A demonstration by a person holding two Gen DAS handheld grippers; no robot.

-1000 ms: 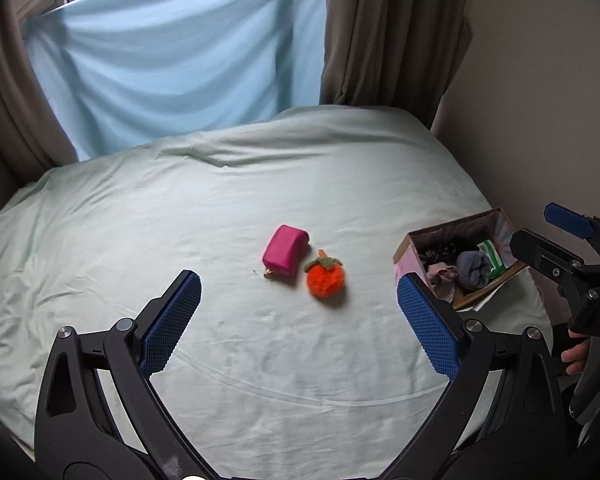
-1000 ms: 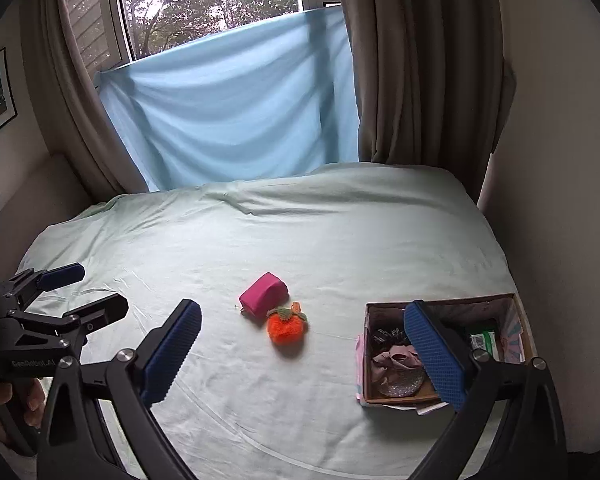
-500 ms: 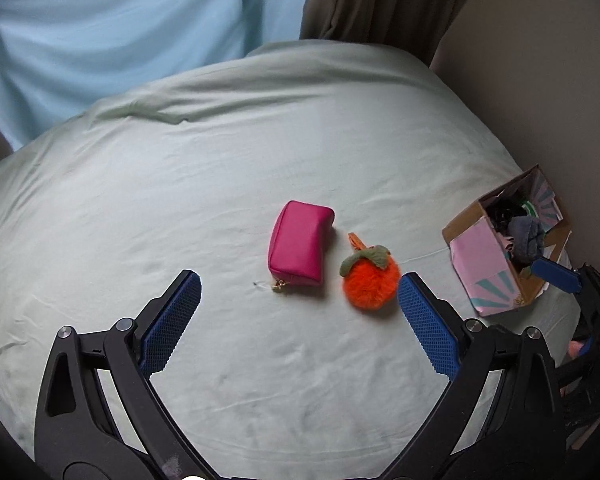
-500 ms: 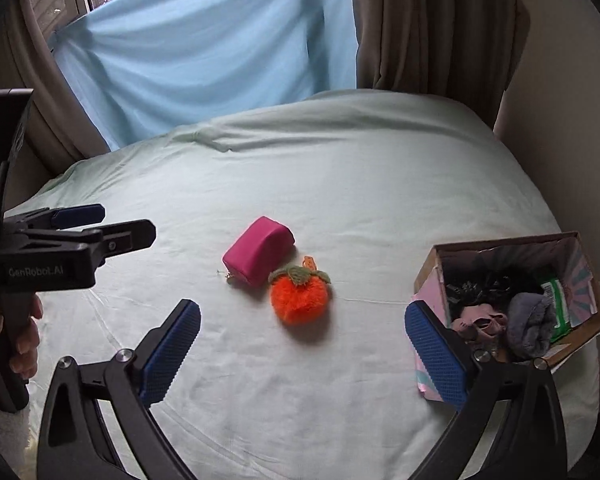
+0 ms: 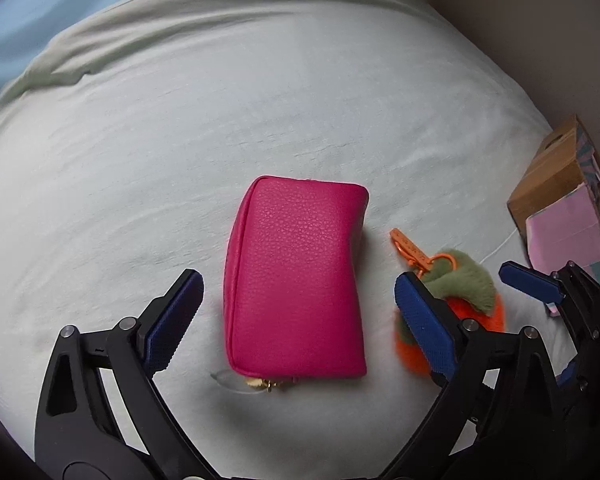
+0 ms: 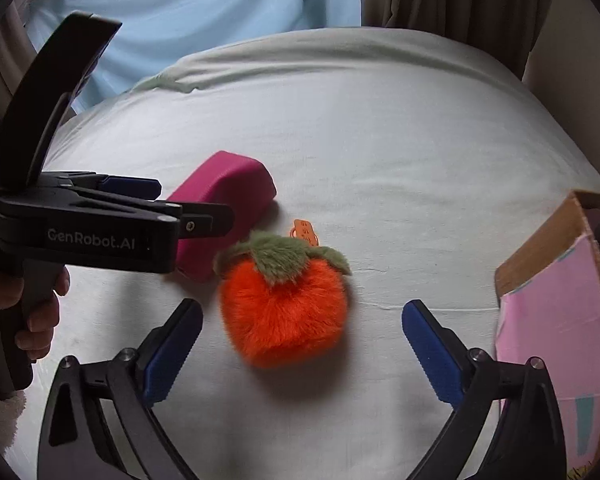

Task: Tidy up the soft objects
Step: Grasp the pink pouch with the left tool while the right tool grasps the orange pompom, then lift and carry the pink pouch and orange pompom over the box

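My left gripper point(image 5: 298, 320) hung over the pink pouch point(image 5: 298, 276) on the pale sheet point(image 5: 180, 128), fingers spread wide to either side without touching it. My right gripper point(image 6: 302, 350) stood equally wide around the fuzzy orange plush fruit point(image 6: 284, 306), just beside the pouch, with the cardboard box point(image 6: 556, 320) off to the right.
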